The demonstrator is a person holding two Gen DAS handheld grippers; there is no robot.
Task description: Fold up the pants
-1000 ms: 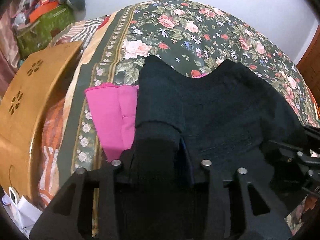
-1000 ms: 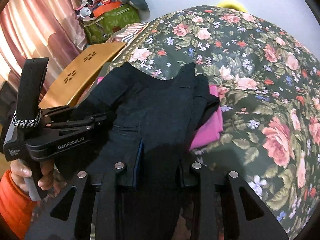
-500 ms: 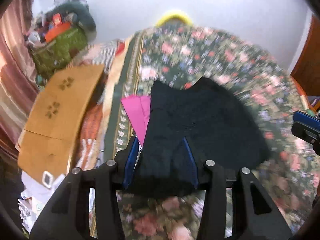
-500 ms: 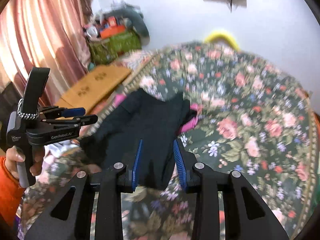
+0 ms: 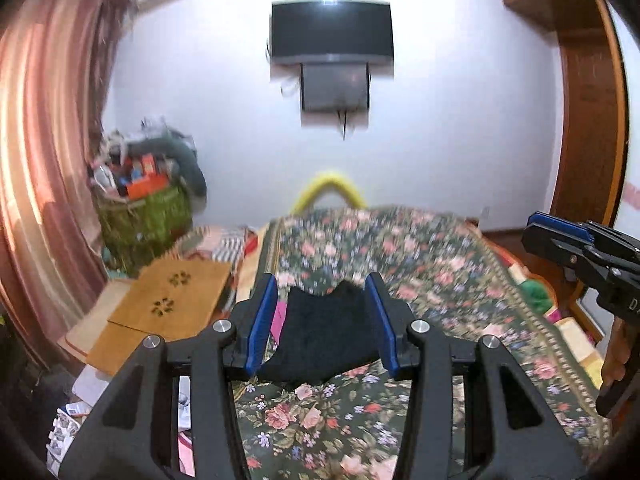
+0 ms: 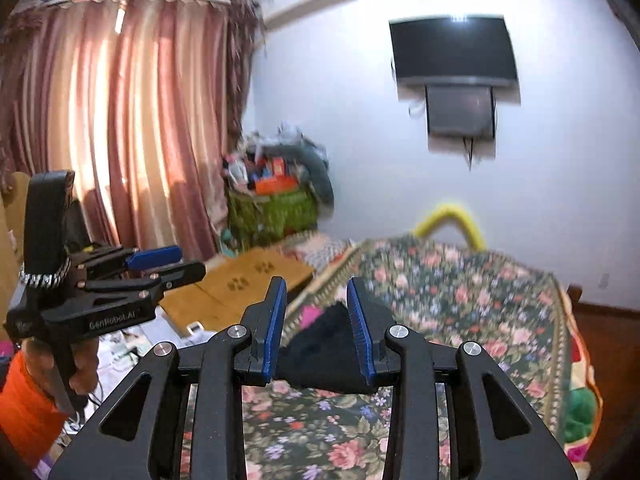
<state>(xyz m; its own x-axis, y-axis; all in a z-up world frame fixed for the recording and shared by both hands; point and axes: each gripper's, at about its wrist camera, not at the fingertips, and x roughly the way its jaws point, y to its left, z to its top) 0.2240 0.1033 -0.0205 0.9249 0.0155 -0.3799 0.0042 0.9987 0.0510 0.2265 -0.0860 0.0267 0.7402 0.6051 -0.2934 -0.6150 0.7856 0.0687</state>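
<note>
Both grippers now off pants [image 5: 324, 336]

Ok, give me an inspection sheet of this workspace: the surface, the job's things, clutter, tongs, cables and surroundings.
Surface: floral bedspread over the bed; slightly blurred.
Job's things: black pants lying folded on the bedspread near its left edge, resting on a pink garment that peeks out beside them.
Clutter: green basket heaped with items by the wall; wooden board left of the bed; papers on the floor.
Tongs: left tongs open, holding nothing; right tongs open, holding nothing; both are clear of the pants.
Cables: a cord hangs under the wall TV.
Surroundings: pink curtains, white wall, yellow tube behind the bed.
</note>
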